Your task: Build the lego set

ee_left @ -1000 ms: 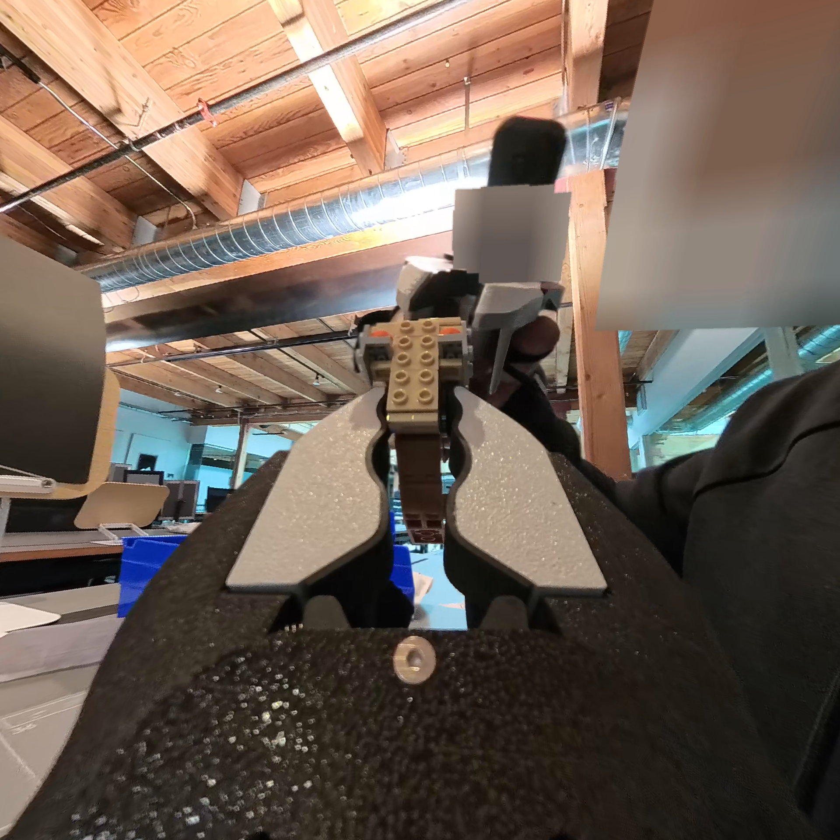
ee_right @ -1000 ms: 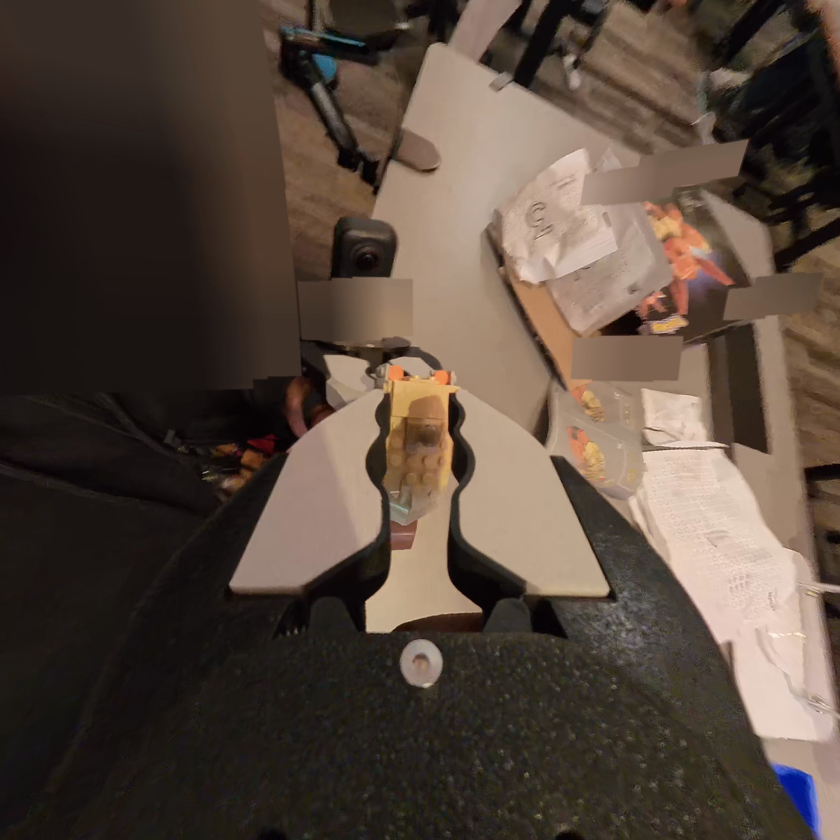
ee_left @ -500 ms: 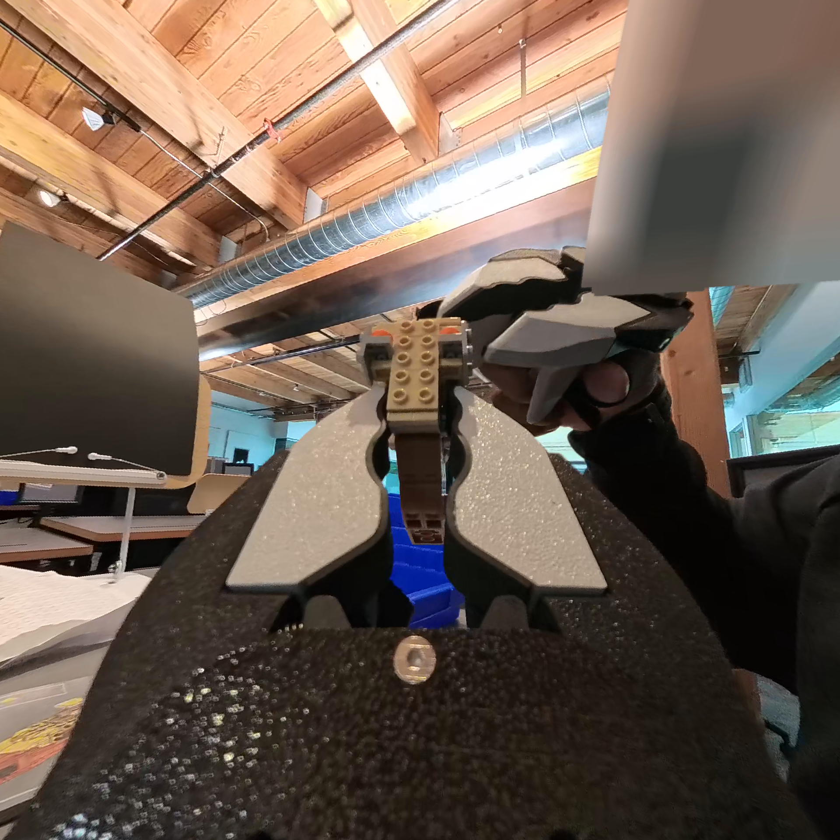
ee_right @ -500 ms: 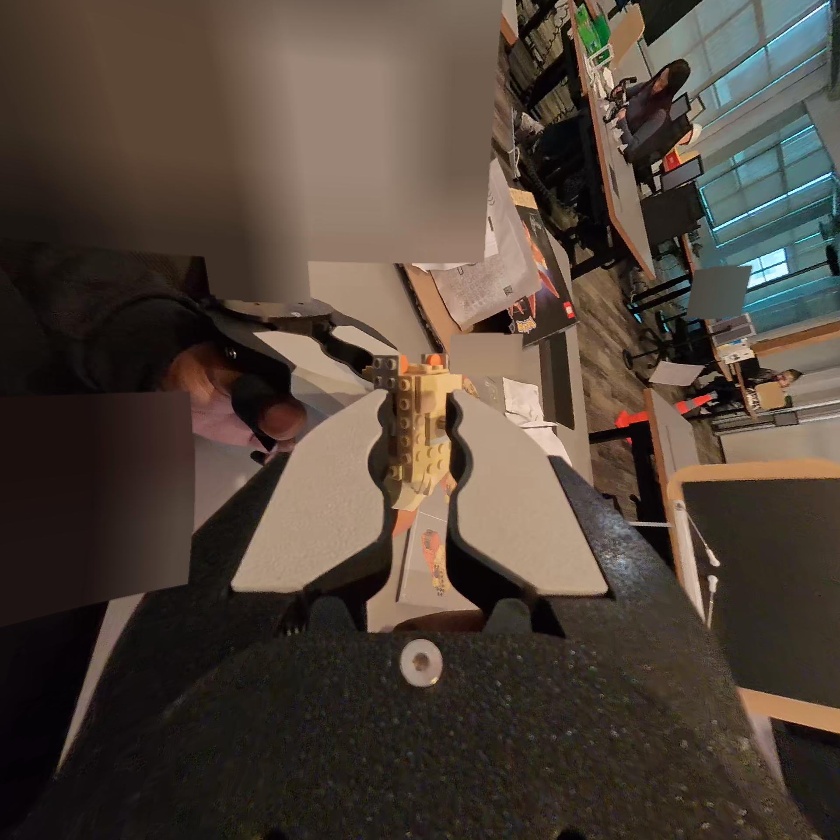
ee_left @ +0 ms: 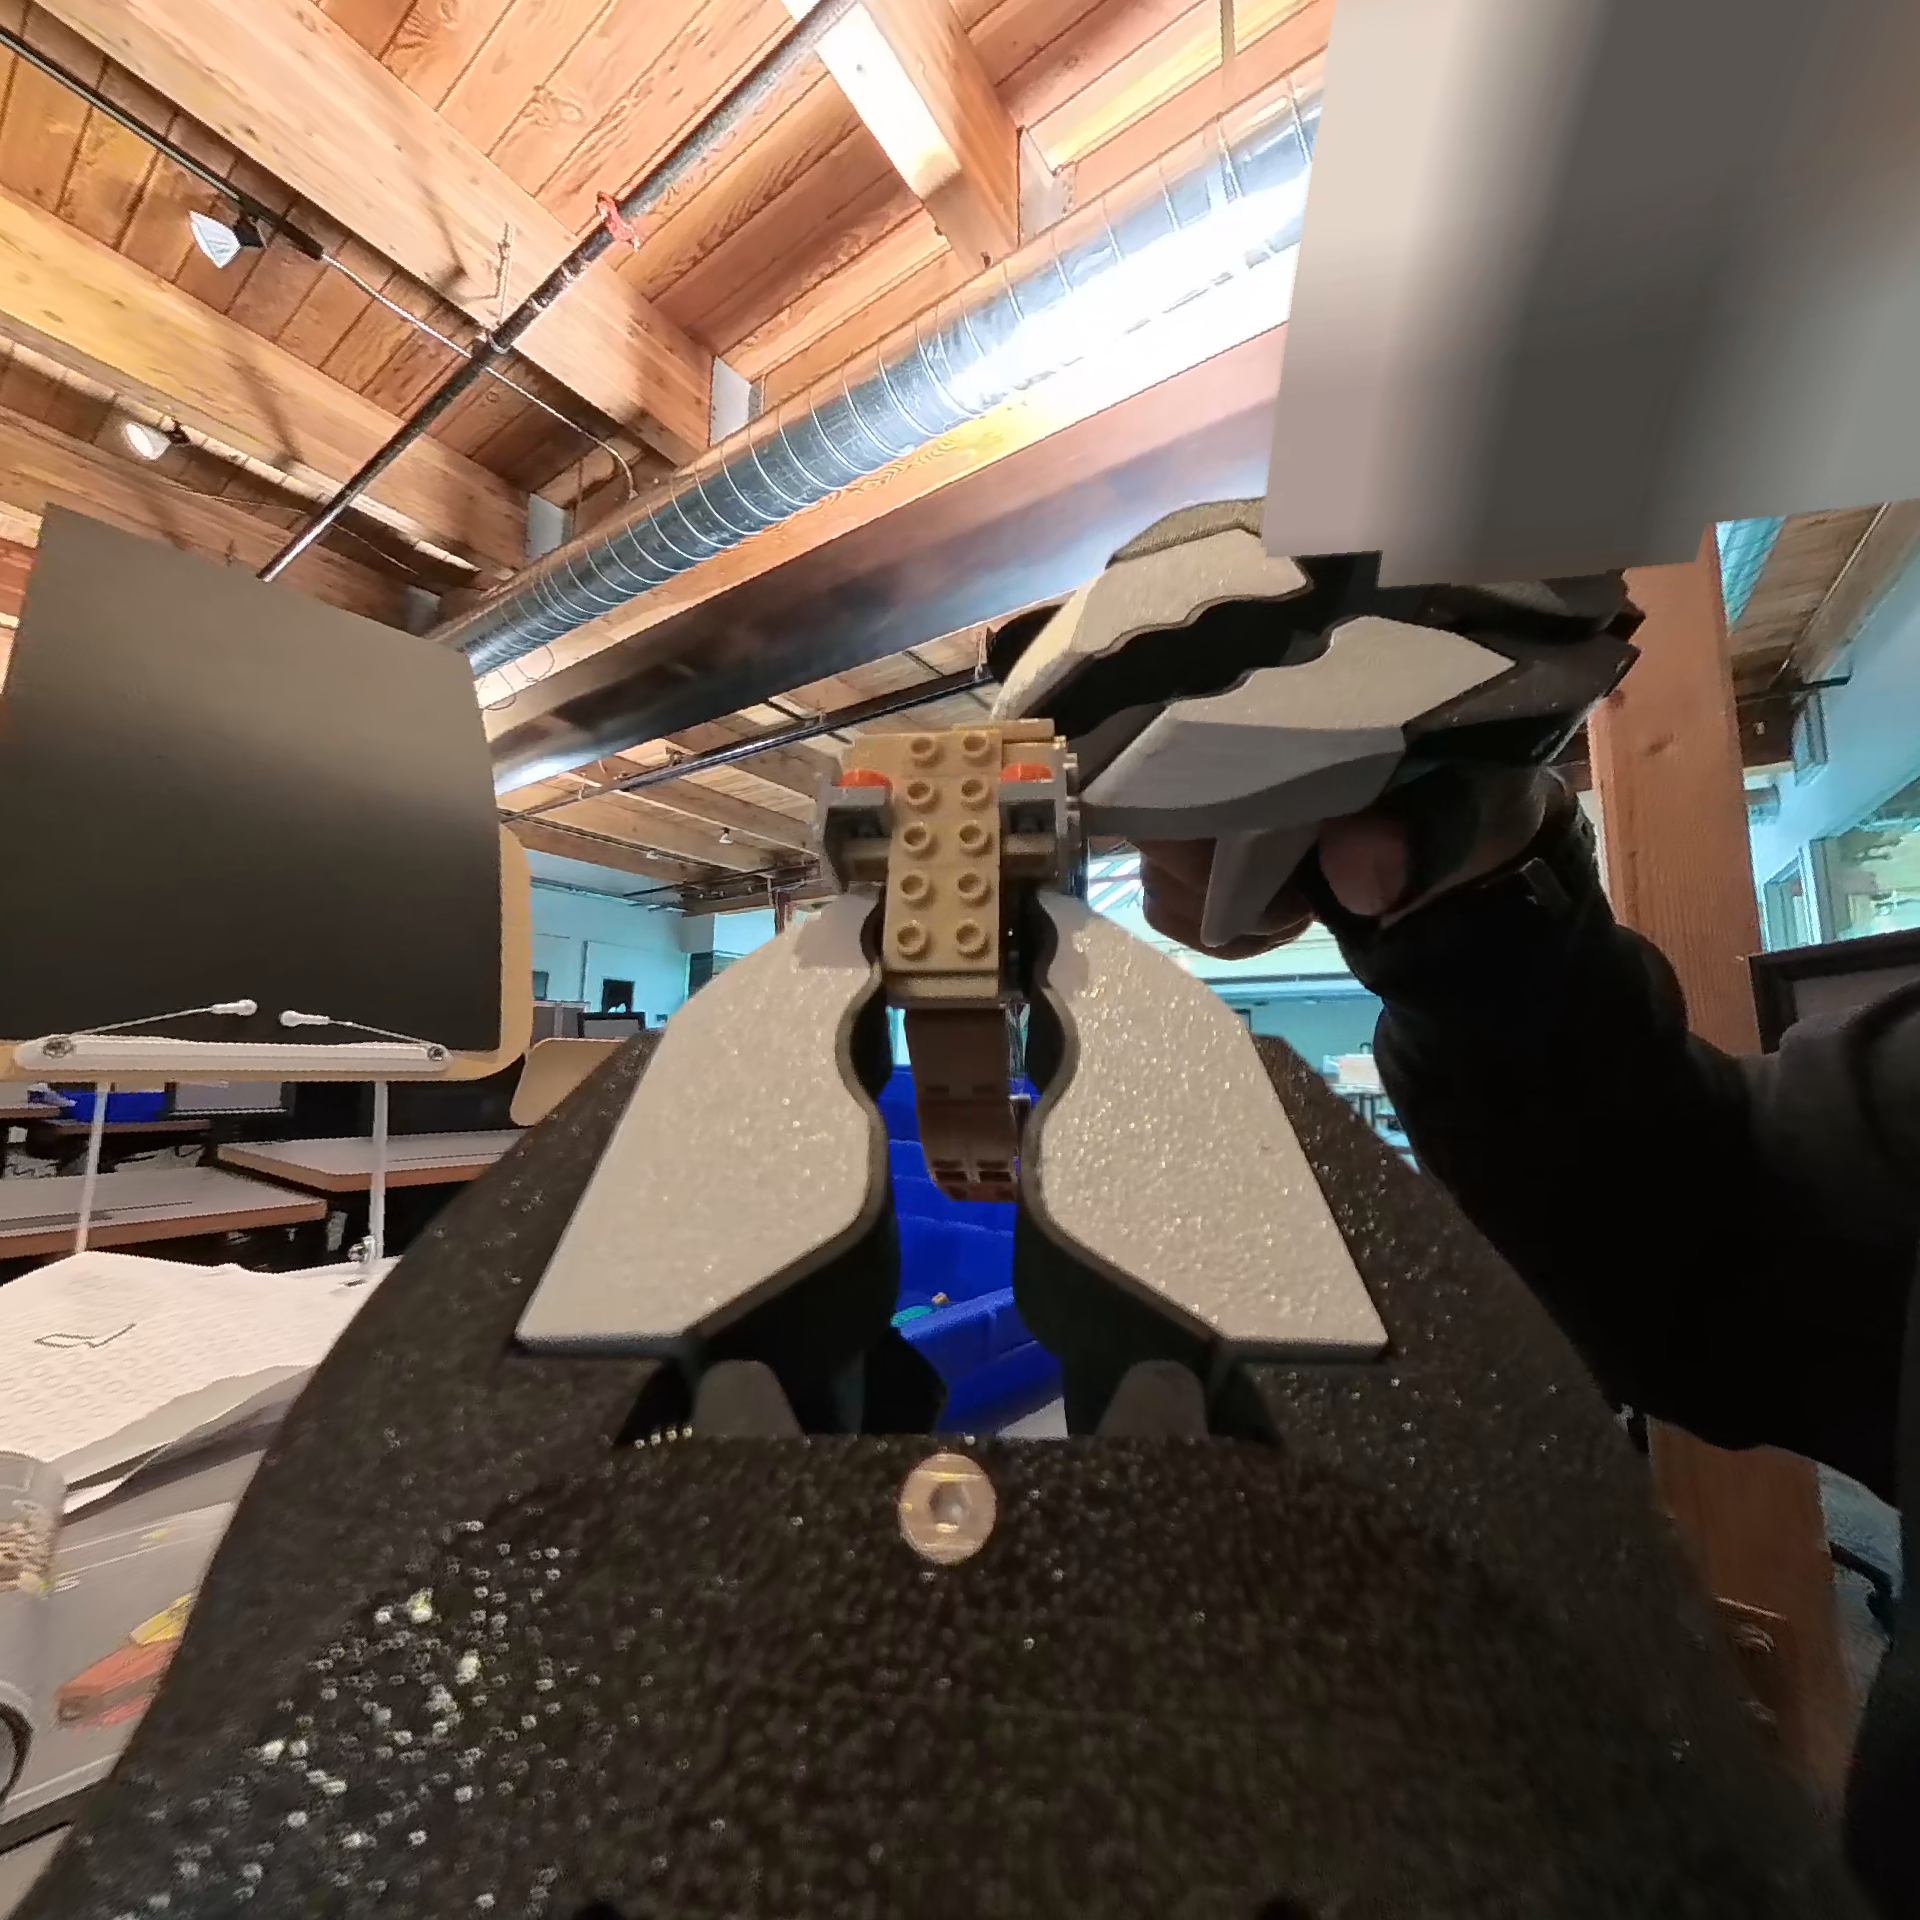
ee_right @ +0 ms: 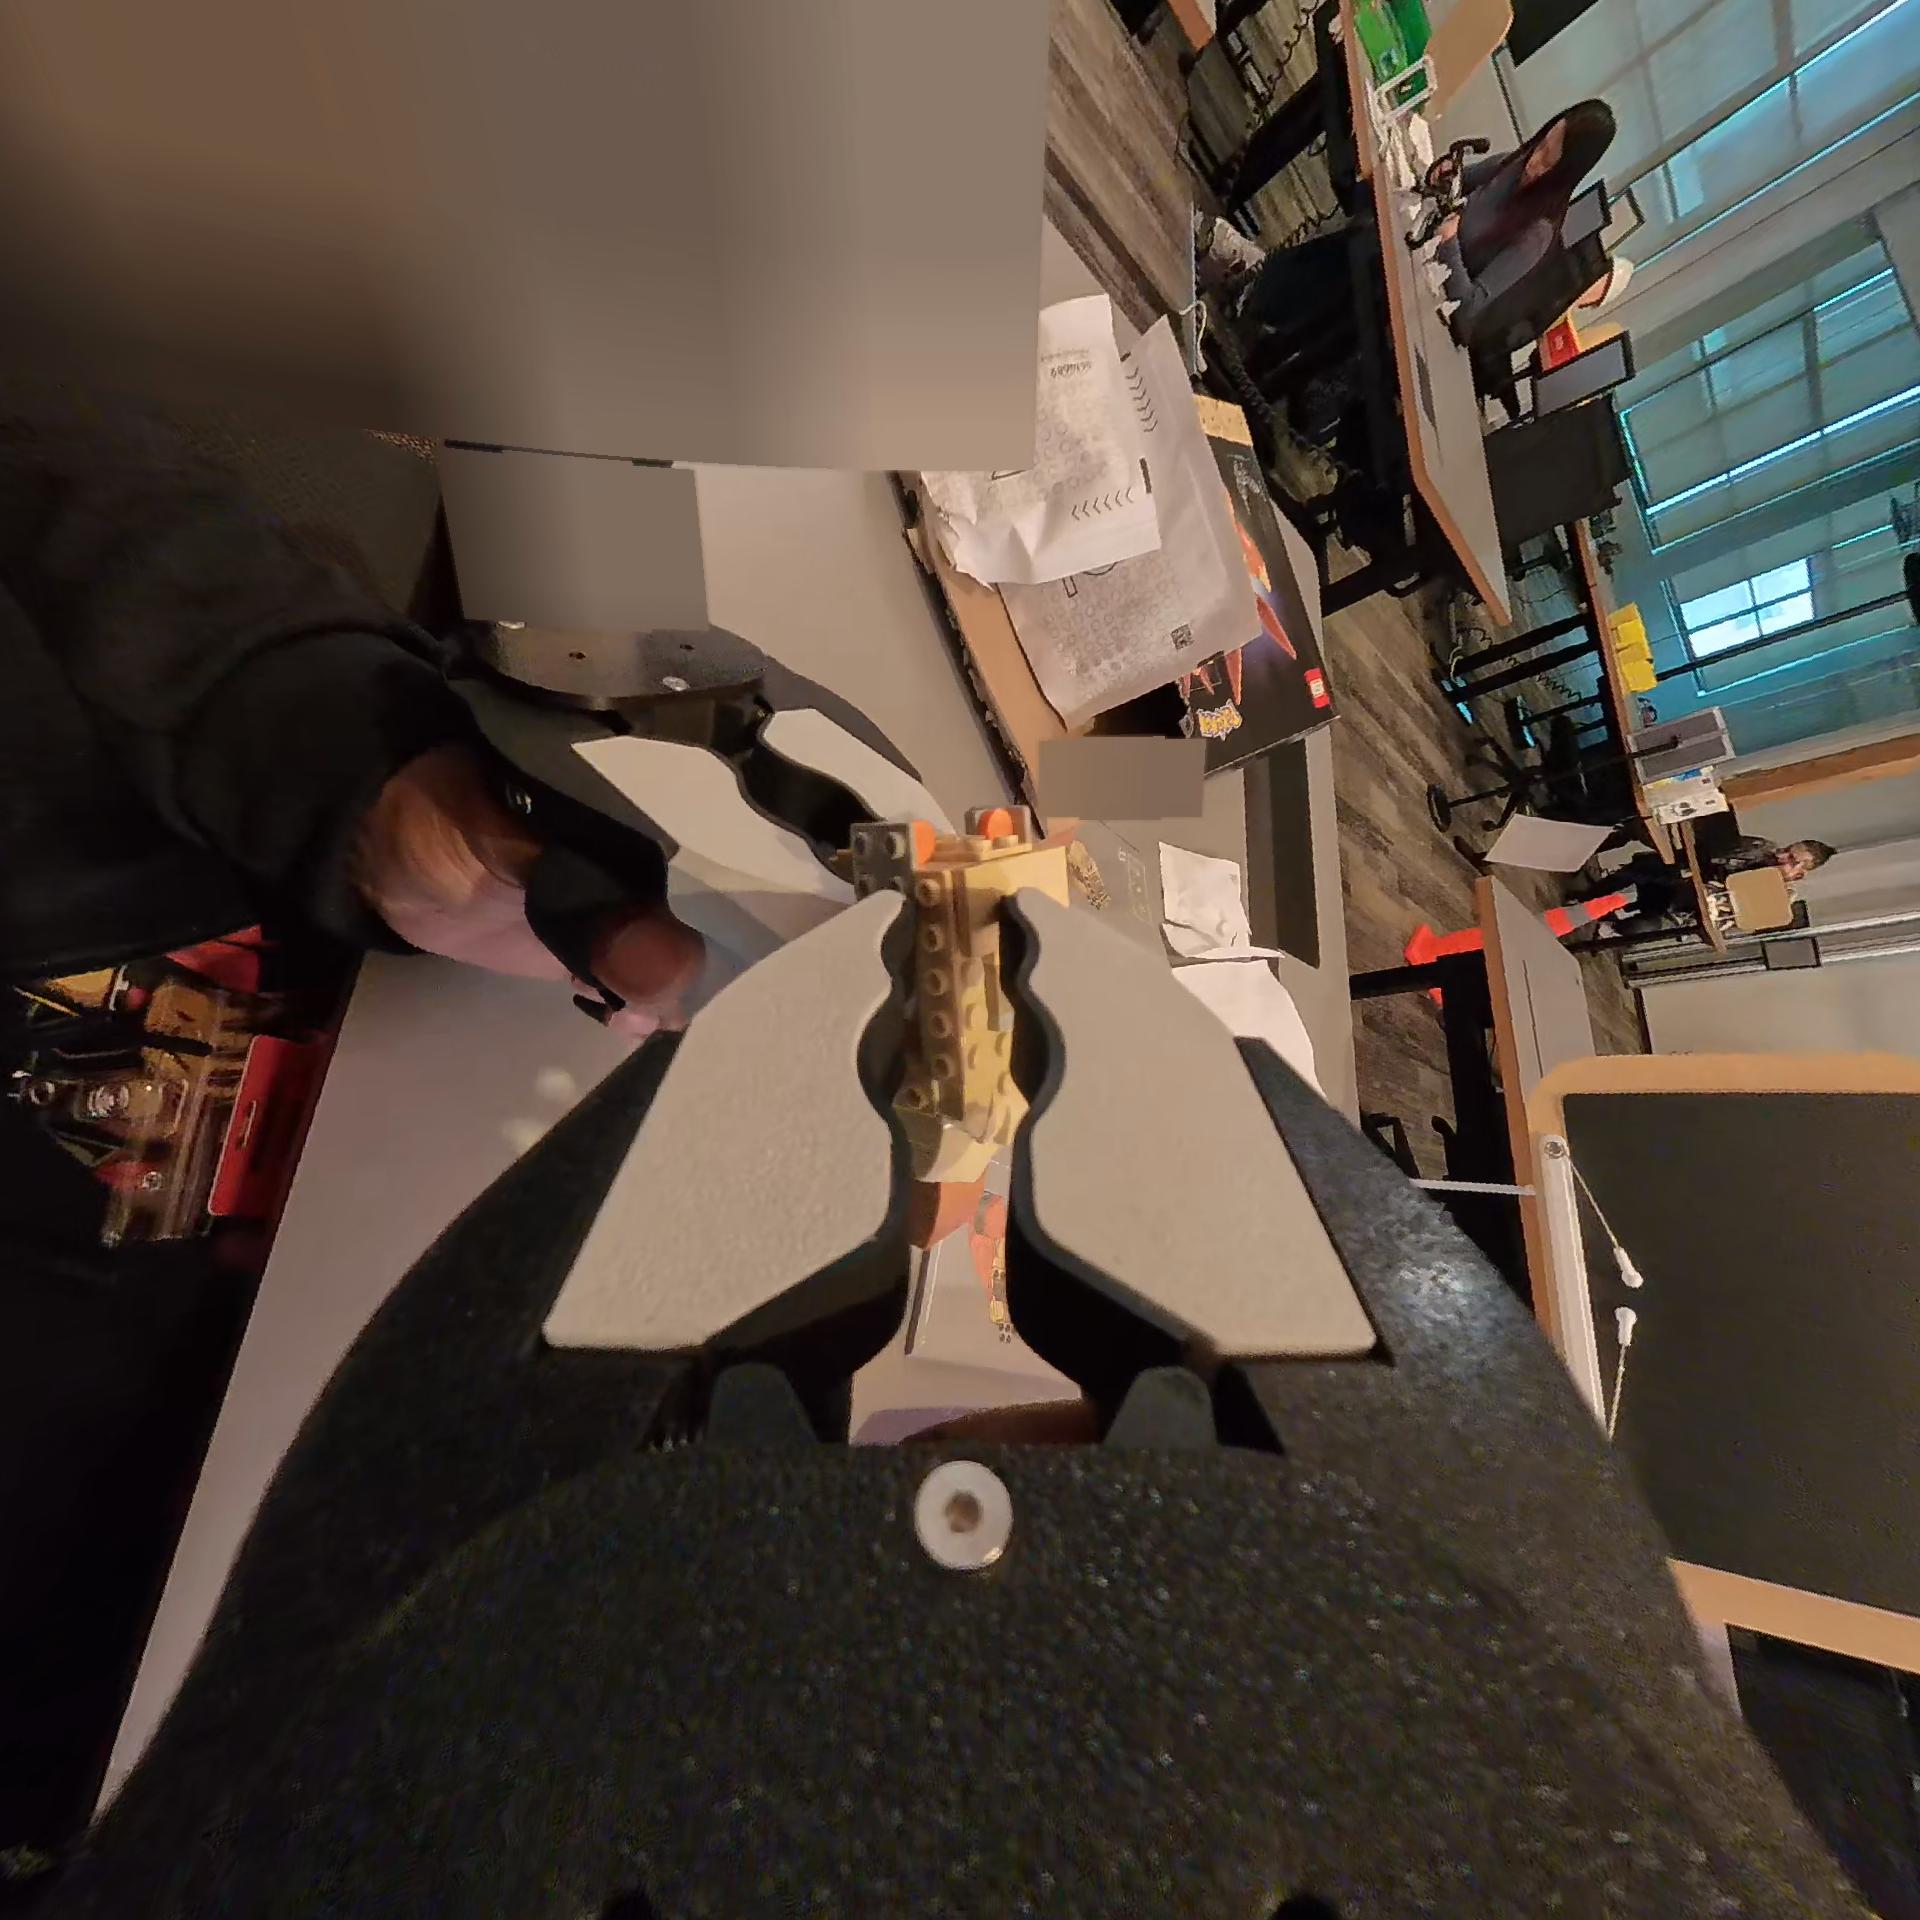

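Observation:
A small lego assembly (ee_left: pixel 943 862) of tan studded plates, grey side pieces, orange studs and a brown lower part is held up in the air. My left gripper (ee_left: pixel 945 914) is shut on it, with the brown part hanging between the fingers. My right gripper (ee_left: pixel 1049 769) comes in from the upper right, with its tips at the assembly's top right. In the right wrist view the right gripper (ee_right: pixel 951 904) is shut on the same assembly (ee_right: pixel 961 997), seen edge-on. The left gripper (ee_right: pixel 873 842) meets it from the upper left.
A grey table (ee_right: pixel 416 1091) lies below with white paper bags (ee_right: pixel 1101 540) and a black lego box (ee_right: pixel 1262 623). A blue bin (ee_left: pixel 935 1330) shows beyond the left fingers. A black divider panel (ee_left: pixel 239 779) stands at the left. The person's dark sleeve (ee_left: pixel 1662 1195) fills the right. The grippers are tip to tip, or close to it.
Both grippers keep their hold on the assembly. The right gripper has swung from behind the assembly round to its right side, and both views have rolled and tilted.

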`<action>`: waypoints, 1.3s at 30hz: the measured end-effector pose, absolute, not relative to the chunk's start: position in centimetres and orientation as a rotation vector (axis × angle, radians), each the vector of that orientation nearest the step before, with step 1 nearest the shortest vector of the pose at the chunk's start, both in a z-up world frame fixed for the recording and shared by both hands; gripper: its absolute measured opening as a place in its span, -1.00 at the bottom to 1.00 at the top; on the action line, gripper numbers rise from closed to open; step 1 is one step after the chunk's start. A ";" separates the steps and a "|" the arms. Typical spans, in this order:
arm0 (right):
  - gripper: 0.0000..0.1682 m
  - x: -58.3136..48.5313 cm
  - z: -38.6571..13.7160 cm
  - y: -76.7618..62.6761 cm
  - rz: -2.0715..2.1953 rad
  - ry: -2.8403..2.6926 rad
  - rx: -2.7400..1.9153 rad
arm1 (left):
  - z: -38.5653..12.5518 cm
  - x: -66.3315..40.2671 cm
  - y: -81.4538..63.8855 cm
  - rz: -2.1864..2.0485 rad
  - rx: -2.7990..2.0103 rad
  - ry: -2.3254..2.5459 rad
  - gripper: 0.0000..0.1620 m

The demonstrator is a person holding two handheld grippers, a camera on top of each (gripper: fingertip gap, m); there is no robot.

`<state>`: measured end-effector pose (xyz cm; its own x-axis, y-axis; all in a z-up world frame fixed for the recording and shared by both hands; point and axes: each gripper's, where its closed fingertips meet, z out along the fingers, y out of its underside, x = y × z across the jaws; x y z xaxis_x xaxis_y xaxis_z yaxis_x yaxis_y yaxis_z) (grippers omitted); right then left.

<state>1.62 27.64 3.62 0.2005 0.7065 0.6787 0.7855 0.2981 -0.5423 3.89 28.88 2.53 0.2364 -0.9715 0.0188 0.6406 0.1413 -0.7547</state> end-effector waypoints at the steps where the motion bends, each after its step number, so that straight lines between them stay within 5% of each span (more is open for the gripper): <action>1: -0.83 1.6 3.6 27.6 -0.096 -1.526 -1.429 | 2.5 3.9 28.9 -1.249 -0.737 0.556 -0.74; 39: -0.85 3.7 2.0 27.5 -0.167 -1.650 -1.517 | 0.9 5.8 28.8 -1.159 -0.857 0.680 -0.75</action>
<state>3.68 27.54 2.05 0.1146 0.7480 0.6537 0.8639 0.2498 -0.4373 5.79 28.78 0.91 0.2726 -0.9618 -0.0266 0.4922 0.1632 -0.8551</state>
